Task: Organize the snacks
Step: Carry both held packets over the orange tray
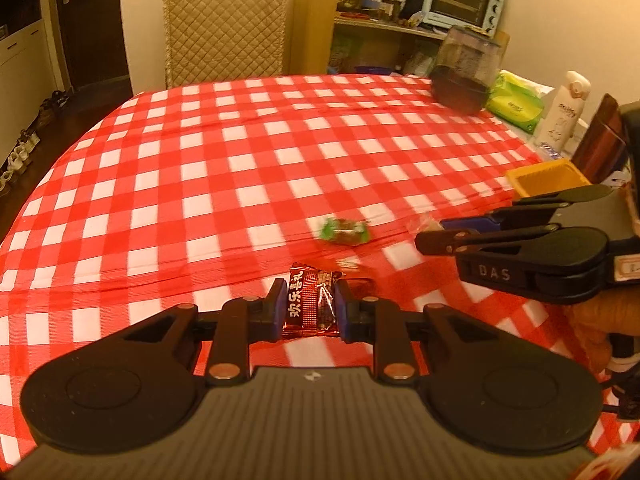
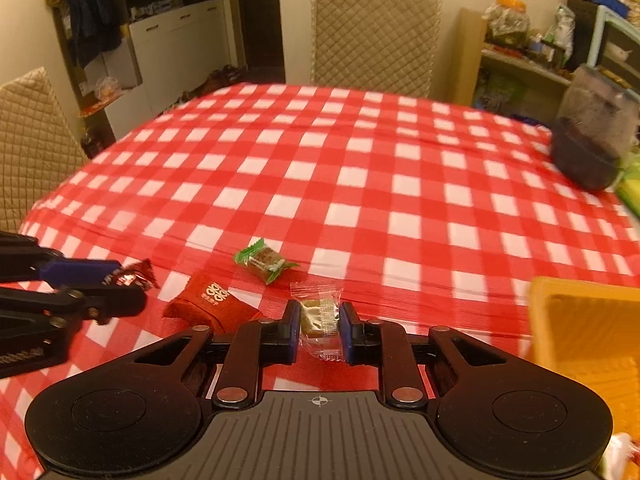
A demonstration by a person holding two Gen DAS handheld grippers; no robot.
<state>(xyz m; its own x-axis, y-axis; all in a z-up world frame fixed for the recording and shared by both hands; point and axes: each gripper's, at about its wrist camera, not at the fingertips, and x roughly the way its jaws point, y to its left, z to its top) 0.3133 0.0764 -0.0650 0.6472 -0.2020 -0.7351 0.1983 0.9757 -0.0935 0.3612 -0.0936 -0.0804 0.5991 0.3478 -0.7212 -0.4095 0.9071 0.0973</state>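
Both grippers loaded, yellow bin off at 3 o'clock.

Left gripper (image 1: 307, 305) clamped on a dark red foil candy (image 1: 310, 302), long axis pointing to 12 o'clock along the fingers. Right gripper (image 2: 320, 326) clamped on a clear-wrapped brown candy (image 2: 320, 316), wrapper likewise lengthwise toward 12. Yellow bin (image 2: 576, 320) close at 3 o'clock of the right gripper, farther at 2 o'clock from the left, so probably nearer for the right hand. Loose on the checked tablecloth (image 2: 360, 168): green-wrapped candy (image 2: 264, 260) at 11 o'clock of the right gripper, red packet (image 2: 210, 300) at 9 to 10 o'clock, between the two grippers. Likely next: swing right, over the bin rim.
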